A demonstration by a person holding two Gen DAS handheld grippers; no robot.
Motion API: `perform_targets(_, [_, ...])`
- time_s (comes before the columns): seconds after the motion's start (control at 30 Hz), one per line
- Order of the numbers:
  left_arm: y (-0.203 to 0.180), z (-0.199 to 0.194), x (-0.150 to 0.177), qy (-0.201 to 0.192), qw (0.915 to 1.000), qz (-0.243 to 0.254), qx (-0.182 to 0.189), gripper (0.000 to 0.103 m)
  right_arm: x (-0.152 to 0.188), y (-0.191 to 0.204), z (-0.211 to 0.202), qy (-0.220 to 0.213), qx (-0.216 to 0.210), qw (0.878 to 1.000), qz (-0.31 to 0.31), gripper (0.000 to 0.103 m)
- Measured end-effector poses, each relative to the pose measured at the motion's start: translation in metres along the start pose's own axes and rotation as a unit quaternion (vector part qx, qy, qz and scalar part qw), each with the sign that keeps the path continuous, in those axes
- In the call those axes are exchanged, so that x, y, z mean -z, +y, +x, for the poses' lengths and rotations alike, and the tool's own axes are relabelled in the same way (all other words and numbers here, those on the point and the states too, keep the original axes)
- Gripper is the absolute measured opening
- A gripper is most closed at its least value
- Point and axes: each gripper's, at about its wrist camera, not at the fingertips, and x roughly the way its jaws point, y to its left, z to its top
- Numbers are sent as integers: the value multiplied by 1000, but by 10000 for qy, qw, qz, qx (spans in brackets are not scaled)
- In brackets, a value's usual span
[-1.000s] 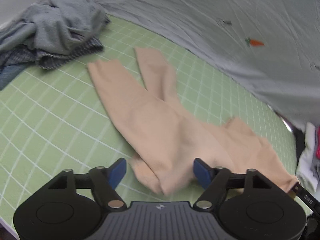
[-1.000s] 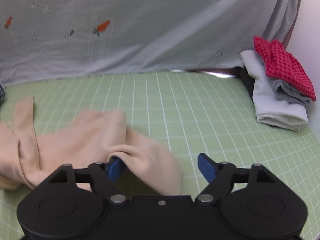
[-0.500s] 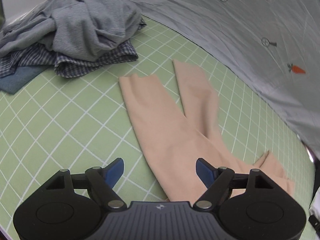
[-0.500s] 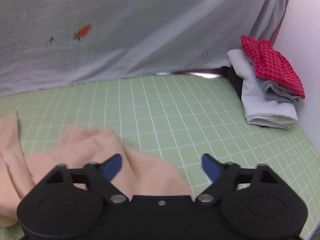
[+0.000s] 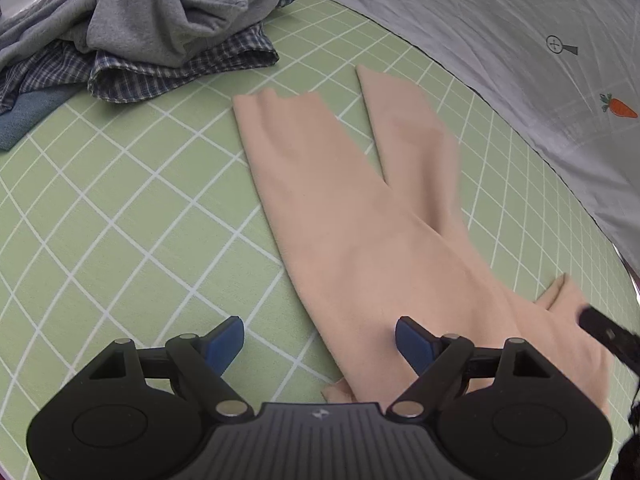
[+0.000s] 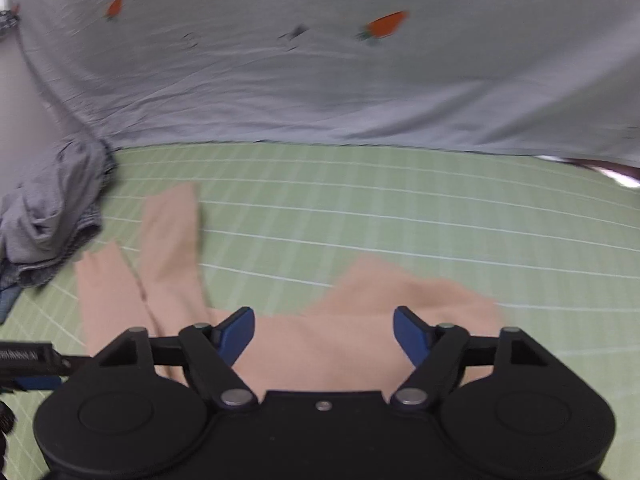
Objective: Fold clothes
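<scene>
A pair of peach trousers (image 5: 344, 216) lies spread flat on the green grid mat (image 5: 120, 208), its two legs pointing away toward the pile of clothes. My left gripper (image 5: 320, 340) is open just above the waist end, holding nothing. In the right wrist view the same peach trousers (image 6: 328, 336) lie under my right gripper (image 6: 324, 330), which is open and empty too. The legs (image 6: 168, 240) run off to the left there. A dark part of the right gripper (image 5: 608, 334) shows at the right edge of the left wrist view.
A heap of grey and checked clothes (image 5: 140, 28) sits at the mat's far left corner, also seen as the grey clothes heap (image 6: 52, 208). A grey sheet with carrot prints (image 6: 320, 60) hangs behind the green mat (image 6: 400, 208).
The right gripper has let go of the waist fabric and swung left. The trousers now lie flat. The left gripper has moved closer along the legs toward the pile.
</scene>
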Motion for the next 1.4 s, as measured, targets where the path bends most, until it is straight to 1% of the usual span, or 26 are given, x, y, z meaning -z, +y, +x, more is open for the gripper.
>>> perform_targets(0.07, [-3, 4, -2, -40, 10000, 23, -58, 82, -11, 14, 28, 160, -290, 9994, -124, 66])
perform_targets(0.13, [-5, 7, -4, -90, 9999, 33, -91, 82, -18, 30, 47, 249, -537, 9981, -190, 60])
perform_targets(0.27, [-10, 13, -6, -98, 9999, 78, -91, 74, -28, 62, 80, 399, -991, 9934, -415, 60])
perform_targets(0.33, [-14, 13, -7, -146, 9996, 213, -76, 67, -28, 74, 91, 545, -1208, 9898, -526, 60])
perform_targets(0.4, [-17, 13, -7, -179, 9992, 360, -46, 56, -25, 83, 100, 741, -1354, 9861, -619, 60])
perform_targets(0.47, [-22, 14, -7, -191, 9987, 463, -12, 48, -19, 88, 106, 879, -1369, 9841, -708, 58])
perform_targets(0.5, [-23, 14, -7, -190, 9986, 496, 7, 42, -18, 89, 105, 855, -1357, 9840, -775, 55])
perform_targets(0.53, [-24, 15, -7, -185, 9985, 510, 28, 39, -17, 89, 104, 827, -1343, 9839, -842, 46])
perform_targets(0.57, [-25, 15, -7, -178, 9985, 522, 50, 32, -15, 89, 103, 799, -1330, 9837, -909, 26])
perform_targets(0.6, [-26, 16, -7, -157, 9985, 526, 79, 25, -14, 88, 103, 781, -1332, 9834, -948, 16])
perform_targets(0.63, [-26, 16, -8, -142, 9985, 526, 105, 22, -13, 86, 102, 762, -1336, 9832, -985, 6])
perform_targets(0.7, [-25, 15, -8, -155, 9986, 488, 131, 15, -10, 81, 99, 678, -1343, 9832, -1032, 6])
perform_targets(0.73, [-24, 14, -8, -162, 9987, 469, 144, 14, -9, 79, 97, 623, -1293, 9844, -1021, 6])
perform_targets(0.83, [-22, 13, -9, -182, 9988, 412, 184, 12, -10, 64, 90, 392, -916, 9903, -971, 5])
perform_targets(0.9, [-21, 11, -9, -195, 9989, 374, 211, 11, -17, 39, 82, 199, -529, 9950, -819, 5])
perform_targets(0.93, [-20, 11, -9, -206, 9989, 358, 227, 11, -21, 24, 78, 101, -313, 9969, -716, 5])
perform_targets(1.0, [-20, 8, -12, -269, 9986, 358, 296, 11, -32, -23, 66, -74, 148, 9995, -259, 5])
perform_targets(1.03, [-22, 8, -15, -310, 9982, 365, 357, 11, -38, -47, 61, -161, 378, 9992, -27, 5])
perform_targets(1.07, [-24, 6, -18, -346, 9976, 390, 448, 11, -40, -72, 55, -220, 511, 9982, 224, 5])
perform_targets(1.13, [-30, 3, -25, -438, 9960, 488, 602, 11, -41, -125, 39, -371, 1069, 9915, 644, 5])
perform_targets(1.2, [-40, 0, -34, -548, 9931, 631, 817, 11, -40, -170, 22, -517, 1606, 9809, 966, 5])
perform_targets(1.27, [-54, -8, -44, -761, 9899, 766, 917, 11, -37, -204, 0, -723, 1858, 9710, 1320, 5])
perform_targets(1.33, [-69, -16, -54, -991, 9861, 897, 989, 7, -34, -218, -18, -912, 2214, 9609, 1392, 5])
perform_targets(1.4, [-79, -30, -66, -1412, 9819, 994, 773, 7, -32, -226, -35, -1096, 2545, 9505, 1408, 5])
